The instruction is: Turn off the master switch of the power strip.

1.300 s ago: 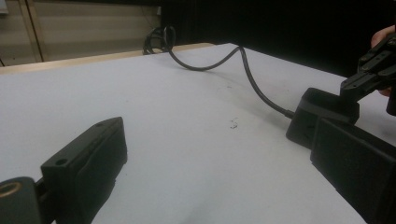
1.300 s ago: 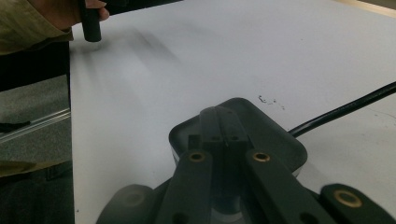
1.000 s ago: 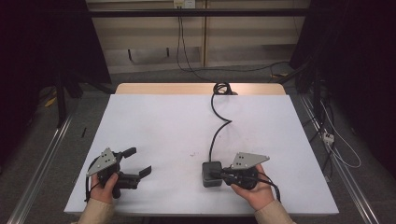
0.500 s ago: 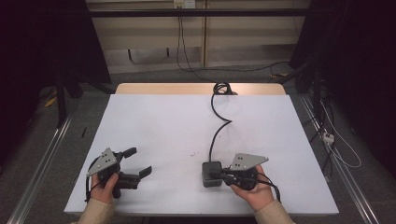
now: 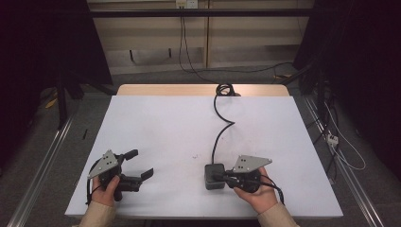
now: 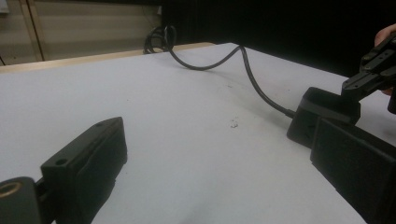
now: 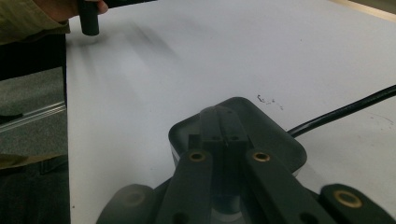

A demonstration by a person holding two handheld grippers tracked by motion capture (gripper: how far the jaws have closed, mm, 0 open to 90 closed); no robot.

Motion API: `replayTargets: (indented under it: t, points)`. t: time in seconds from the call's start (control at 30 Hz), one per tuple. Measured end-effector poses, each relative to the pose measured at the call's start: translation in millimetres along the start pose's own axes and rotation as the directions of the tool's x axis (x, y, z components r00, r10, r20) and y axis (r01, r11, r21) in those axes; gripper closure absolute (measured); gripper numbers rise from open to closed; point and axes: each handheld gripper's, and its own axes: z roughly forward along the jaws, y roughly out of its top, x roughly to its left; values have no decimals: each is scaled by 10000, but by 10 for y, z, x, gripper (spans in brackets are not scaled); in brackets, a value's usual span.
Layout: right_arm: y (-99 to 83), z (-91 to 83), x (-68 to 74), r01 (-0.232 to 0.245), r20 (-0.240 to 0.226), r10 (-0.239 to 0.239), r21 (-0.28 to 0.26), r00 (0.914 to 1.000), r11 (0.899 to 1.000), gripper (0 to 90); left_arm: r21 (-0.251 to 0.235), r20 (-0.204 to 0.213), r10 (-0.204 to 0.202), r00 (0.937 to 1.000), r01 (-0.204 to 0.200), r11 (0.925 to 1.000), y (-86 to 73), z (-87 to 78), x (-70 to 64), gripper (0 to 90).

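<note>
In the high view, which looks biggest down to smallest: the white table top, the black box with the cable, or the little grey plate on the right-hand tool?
1. White table top, by far the largest.
2. Black box and grey plate: too alike to rank.

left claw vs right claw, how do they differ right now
The left claw is spread open over bare table; the right claw is closed, its jaws together.
The left claw holds nothing and touches no object; the right claw's tips lie over the black box with the cable.
Both are black and held low by a hand near the table's front edge.
</note>
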Motion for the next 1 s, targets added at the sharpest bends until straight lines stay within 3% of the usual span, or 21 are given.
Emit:
replayTargets:
  t: [1.0]
  points:
    - [-22,2,0,-149,-71,148,-145,9999,9998,900,-47,-12,20,10000,-20,10000,7,-10,3,36]
